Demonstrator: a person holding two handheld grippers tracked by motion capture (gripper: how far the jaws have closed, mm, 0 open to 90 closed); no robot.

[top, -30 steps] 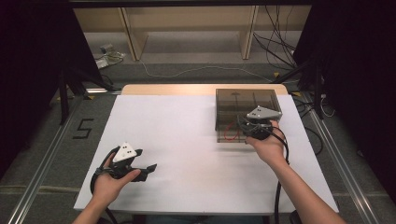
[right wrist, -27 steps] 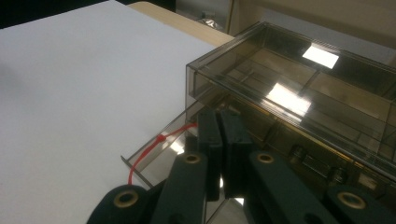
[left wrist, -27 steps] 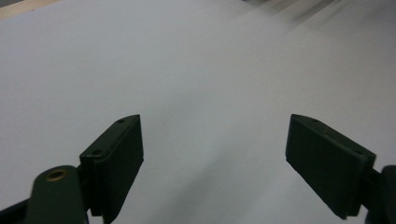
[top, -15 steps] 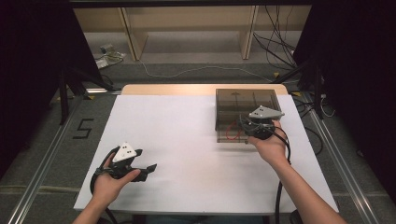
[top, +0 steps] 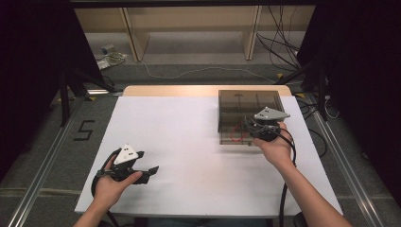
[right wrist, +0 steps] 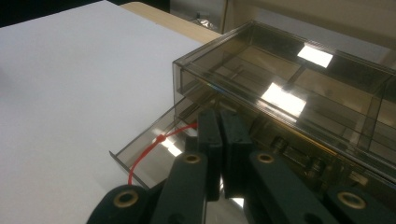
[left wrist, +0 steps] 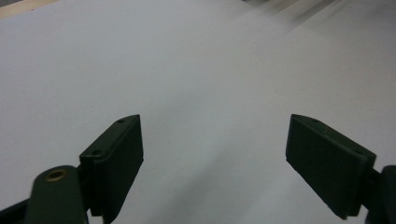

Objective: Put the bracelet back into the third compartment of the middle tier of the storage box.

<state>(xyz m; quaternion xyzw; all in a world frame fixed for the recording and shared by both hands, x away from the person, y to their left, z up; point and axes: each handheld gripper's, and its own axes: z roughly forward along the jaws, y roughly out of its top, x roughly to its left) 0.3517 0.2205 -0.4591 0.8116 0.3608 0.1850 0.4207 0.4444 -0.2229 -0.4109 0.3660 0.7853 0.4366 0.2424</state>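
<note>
A red loop (right wrist: 154,147) at the box (top: 249,101) drawer (right wrist: 154,140) is pinched in the clenched right gripper (right wrist: 219,135); left gripper (left wrist: 212,163) is held released; "5" (top: 84,130) is marked far left.

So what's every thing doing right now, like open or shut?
Smoky clear box: lid on, standing flat on the white table.
Drawer: pulled partly out at the box's front.
Red loop: hanging at the drawer front, running to the right jaws.
Right hand-held gripper: shut at the red loop.
Left hand-held gripper: open, nothing between the jaws, low over the bare table.
</note>
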